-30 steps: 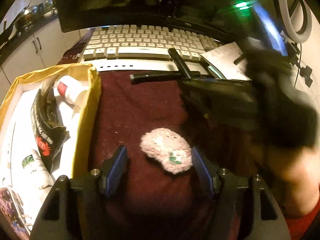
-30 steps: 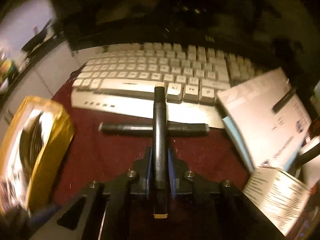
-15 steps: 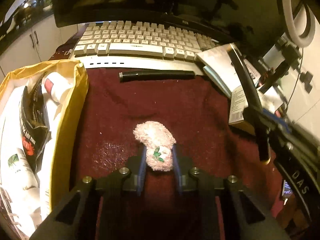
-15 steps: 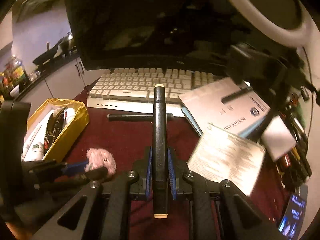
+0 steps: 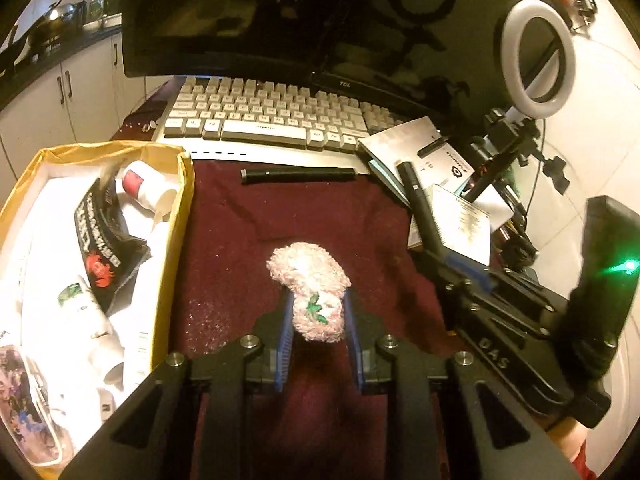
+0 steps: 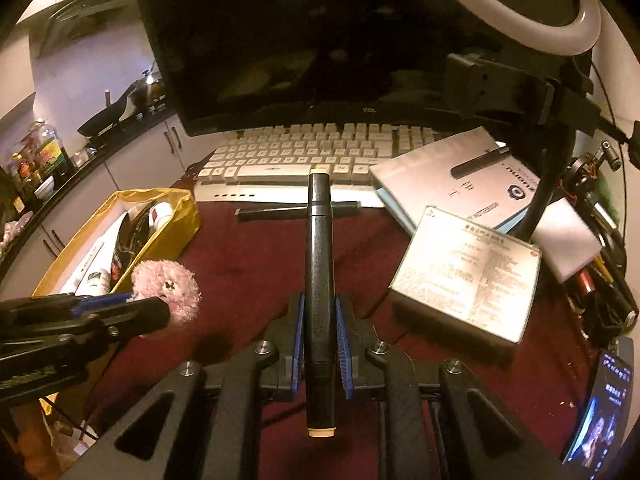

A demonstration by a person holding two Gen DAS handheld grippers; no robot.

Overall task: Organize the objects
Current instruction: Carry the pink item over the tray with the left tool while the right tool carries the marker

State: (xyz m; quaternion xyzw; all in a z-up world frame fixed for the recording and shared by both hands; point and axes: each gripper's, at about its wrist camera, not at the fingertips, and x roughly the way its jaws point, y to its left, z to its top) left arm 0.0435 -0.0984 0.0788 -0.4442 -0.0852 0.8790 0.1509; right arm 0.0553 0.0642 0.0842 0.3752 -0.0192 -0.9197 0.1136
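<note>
My left gripper is shut on a pink fluffy toy with a green mark, held just above the dark red cloth. The right wrist view shows the same toy at the left gripper's tip, beside the yellow box. My right gripper is shut on a black marker with cream end caps, which points toward the keyboard. In the left wrist view that marker sticks out at the right. A second black marker lies on the cloth below the keyboard.
The yellow box at the left holds tubes and a black packet. A white keyboard and a dark monitor stand at the back. Booklets, a ring light and a pen holder crowd the right; a lit phone lies at the near right.
My left gripper closed on the pink toy and lifted it off the cloth. My right gripper carried its marker away from the lying marker, toward the right and nearer side.
</note>
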